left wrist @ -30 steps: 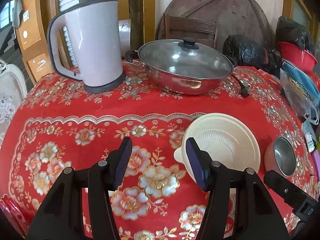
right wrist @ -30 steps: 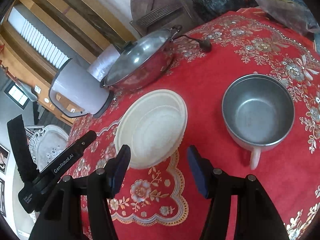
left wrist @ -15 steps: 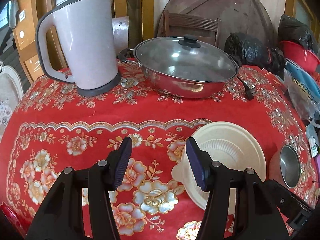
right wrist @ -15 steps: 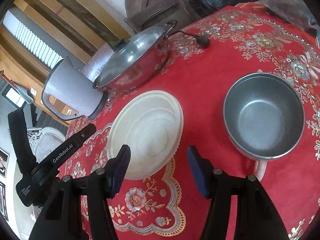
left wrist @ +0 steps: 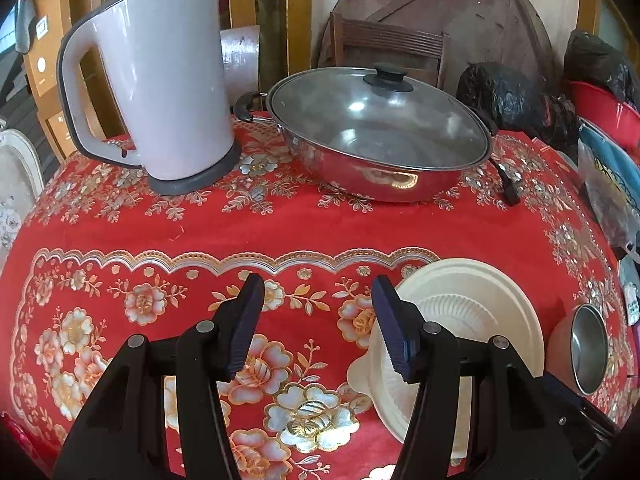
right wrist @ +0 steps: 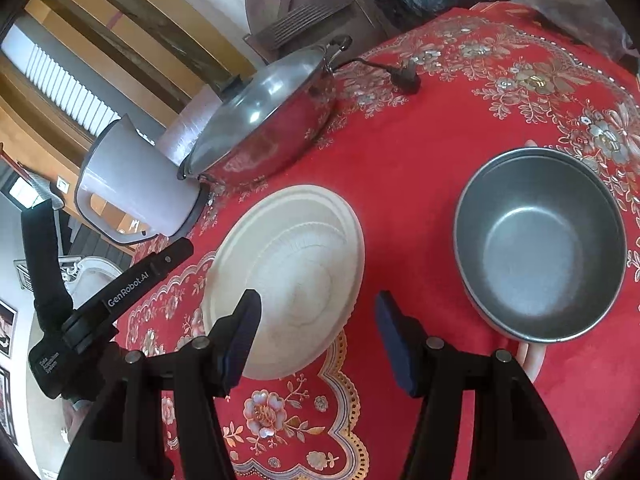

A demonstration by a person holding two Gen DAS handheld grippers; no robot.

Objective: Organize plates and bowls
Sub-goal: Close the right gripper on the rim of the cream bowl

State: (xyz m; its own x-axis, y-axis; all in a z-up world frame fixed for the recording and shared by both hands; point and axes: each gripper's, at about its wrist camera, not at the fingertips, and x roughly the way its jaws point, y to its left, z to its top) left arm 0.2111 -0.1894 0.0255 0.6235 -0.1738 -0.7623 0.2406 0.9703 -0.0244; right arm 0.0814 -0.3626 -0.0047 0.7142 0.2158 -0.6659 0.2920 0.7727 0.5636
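While the cream ribbed plastic plate [right wrist: 292, 264] lies flat on the red floral tablecloth [right wrist: 420, 152], just left of the grey metal bowl with a pale handle [right wrist: 540, 244], both claws hang released and empty. I'd have the right gripper [right wrist: 316, 340] pinch the plate's near rim, low and level, the left gripper [left wrist: 316, 324] steadying it.

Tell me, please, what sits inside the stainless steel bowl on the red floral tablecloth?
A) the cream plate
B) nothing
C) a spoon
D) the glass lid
B: the right wrist view looks straight into the stainless steel bowl and shows only its bare metal bottom, while the cream plate lies apart beside it on the tablecloth.
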